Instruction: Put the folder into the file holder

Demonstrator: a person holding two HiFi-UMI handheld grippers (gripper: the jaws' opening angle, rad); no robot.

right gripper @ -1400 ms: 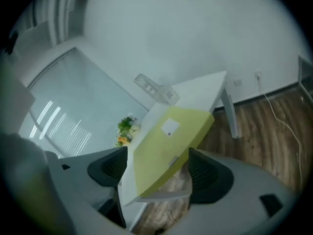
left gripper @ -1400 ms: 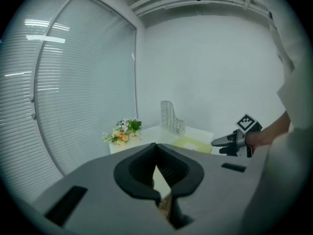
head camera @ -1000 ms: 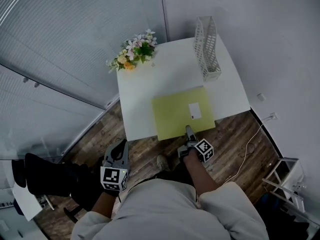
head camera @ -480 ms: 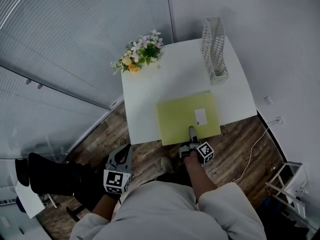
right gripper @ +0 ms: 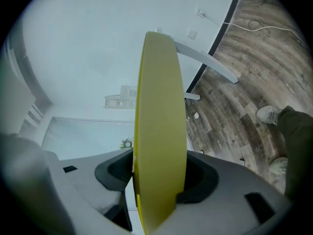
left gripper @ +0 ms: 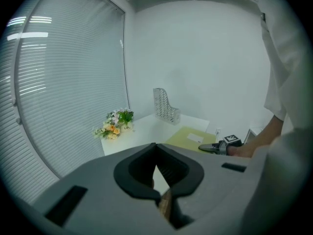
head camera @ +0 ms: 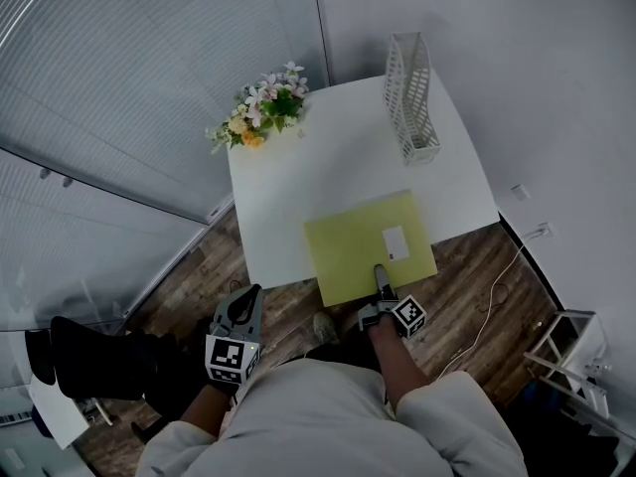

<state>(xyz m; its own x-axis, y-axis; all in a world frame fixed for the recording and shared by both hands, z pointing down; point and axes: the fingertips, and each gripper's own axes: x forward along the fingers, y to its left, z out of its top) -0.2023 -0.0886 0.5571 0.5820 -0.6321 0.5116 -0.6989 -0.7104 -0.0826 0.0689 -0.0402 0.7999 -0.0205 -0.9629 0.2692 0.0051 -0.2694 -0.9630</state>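
Observation:
A yellow-green folder (head camera: 363, 246) with a white label lies flat on the white table (head camera: 328, 157), its near edge hanging over the table's front. My right gripper (head camera: 381, 274) sits at that near edge. In the right gripper view the folder (right gripper: 159, 106) stands edge-on between the closing jaws and touches both. The white mesh file holder (head camera: 410, 97) stands upright at the table's far right, well beyond the folder. My left gripper (head camera: 238, 306) hangs low over the floor left of the table, its jaws together and nothing in them.
A bunch of flowers (head camera: 260, 107) lies at the table's far left corner. Window blinds run along the left, a white wall behind and to the right. A cable trails on the wooden floor at the right. The person's shoe (right gripper: 269, 114) is below the table.
The right gripper has stayed at the folder's near edge. The folder now overhangs the table's front edge a little more. The left gripper has barely moved.

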